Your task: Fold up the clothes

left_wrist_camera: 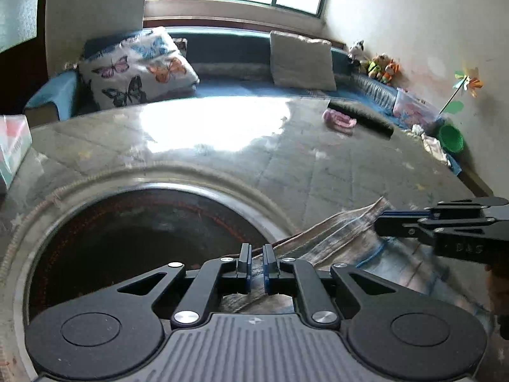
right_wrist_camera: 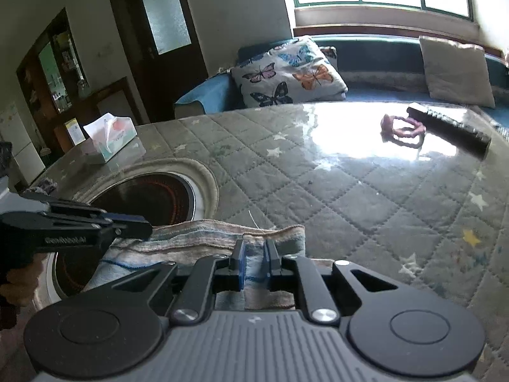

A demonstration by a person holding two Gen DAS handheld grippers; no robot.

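Observation:
A striped beige-and-blue cloth (right_wrist_camera: pixel 197 242) lies folded on the quilted table cover (right_wrist_camera: pixel 350 191), partly over a round dark opening. My right gripper (right_wrist_camera: pixel 256 254) is shut on a raised fold at the cloth's far edge. My left gripper (right_wrist_camera: pixel 144 224) comes in from the left, its tips closed on the cloth's left corner. In the left wrist view the left gripper (left_wrist_camera: pixel 257 261) shows its pads almost together over the cloth (left_wrist_camera: pixel 343 242), which runs underneath it. The right gripper (left_wrist_camera: pixel 381 222) reaches in from the right edge and meets the cloth there.
The round dark opening (left_wrist_camera: pixel 143 238) with a stitched rim sits left of the cloth. A tissue box (right_wrist_camera: pixel 109 137) stands at the far left of the table. A pink item (right_wrist_camera: pixel 402 129) and a long dark object (right_wrist_camera: pixel 448 125) lie at the far right. Behind is a sofa with a butterfly cushion (right_wrist_camera: pixel 286 73).

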